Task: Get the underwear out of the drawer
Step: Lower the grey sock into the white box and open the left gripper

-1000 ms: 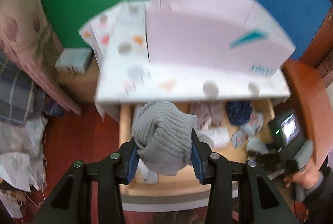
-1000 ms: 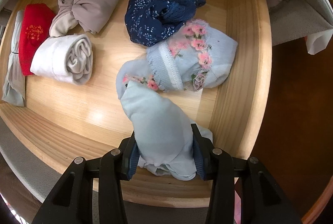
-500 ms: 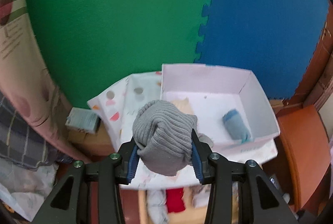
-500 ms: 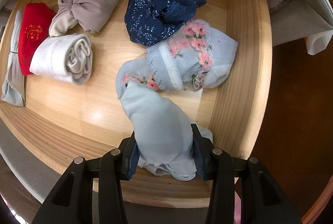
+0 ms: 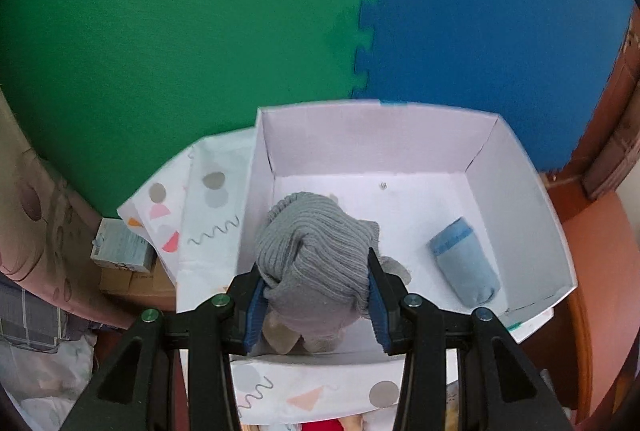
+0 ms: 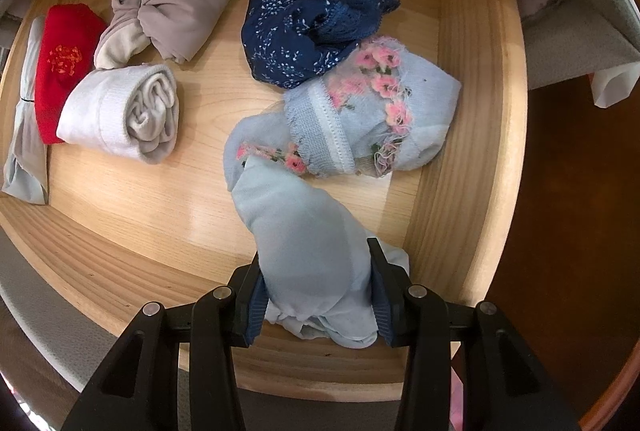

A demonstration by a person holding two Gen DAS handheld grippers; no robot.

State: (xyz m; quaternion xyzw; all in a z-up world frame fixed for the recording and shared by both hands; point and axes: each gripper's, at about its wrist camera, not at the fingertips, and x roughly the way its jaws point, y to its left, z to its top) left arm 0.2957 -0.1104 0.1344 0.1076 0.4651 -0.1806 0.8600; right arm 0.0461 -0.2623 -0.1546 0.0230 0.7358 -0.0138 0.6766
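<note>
Softness is the main handling trait here: each rolled bundle of underwear looks light, limp and easily squashed, so a pinch across the thick middle of the roll should hold better than a grab at a loose edge, which could let it unroll. The left gripper (image 5: 316, 295) is clamped on a grey ribbed bundle (image 5: 314, 255), its blue pads pressing both sides, with the bundle bulging forward past the fingertips. It hangs above the near left part of a white box (image 5: 520, 199), where a blue roll (image 5: 464, 267) already lies well off to the right. The right gripper (image 6: 316, 295) points down into the wooden drawer (image 6: 464, 167) and is closed on a pale blue piece (image 6: 308, 251) near the front right corner; that piece's far end touches a floral blue bundle (image 6: 376, 119). Navy, beige, white and red rolls lie farther back, untouched
</note>
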